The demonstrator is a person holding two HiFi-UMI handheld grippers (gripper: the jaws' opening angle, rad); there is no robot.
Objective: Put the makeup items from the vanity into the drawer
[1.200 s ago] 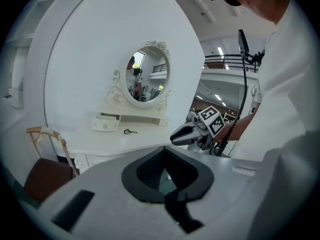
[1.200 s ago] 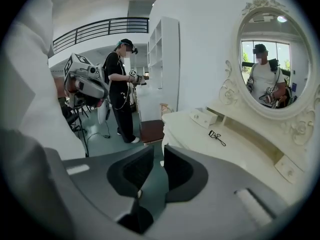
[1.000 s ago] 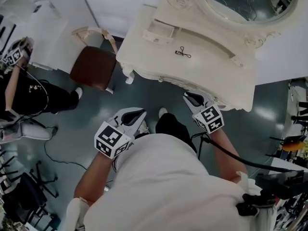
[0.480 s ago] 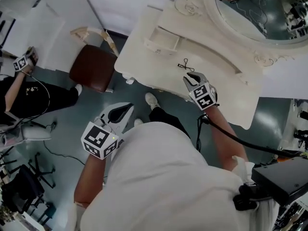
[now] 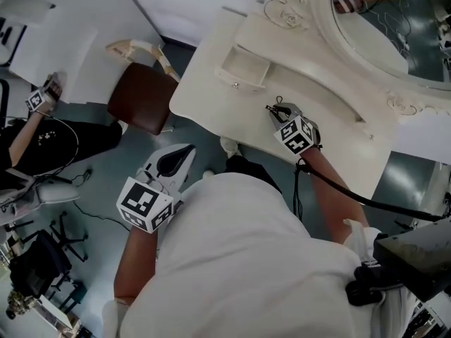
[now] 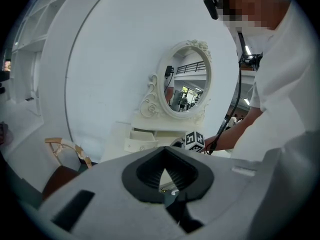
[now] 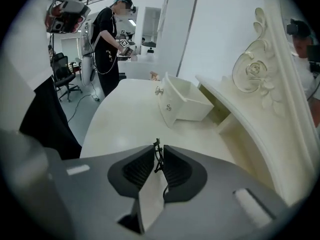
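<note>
A small black scissor-shaped makeup tool [image 5: 280,105] [image 7: 158,153] sits at the front of the cream vanity top [image 5: 211,83] [image 7: 120,119]. My right gripper [image 5: 276,110] [image 7: 157,156] is down on the top, its jaws closed to a narrow gap with the tool pinched between the pads. The small open drawer [image 5: 243,69] [image 7: 182,104] lies just beyond and left of it. My left gripper [image 5: 184,153] [image 6: 164,156] hangs shut and empty over the floor, in front of the vanity.
An oval mirror [image 5: 380,20] [image 6: 187,86] rises behind the vanity top. A brown-seated chair [image 5: 144,97] [image 6: 65,151] stands left of the vanity. Another person [image 5: 42,139] with grippers is at the far left, among cables and chair bases on the floor.
My right gripper has moved forward from the vanity's front edge onto the top and has closed round the black tool. The left gripper stayed low over the floor.
</note>
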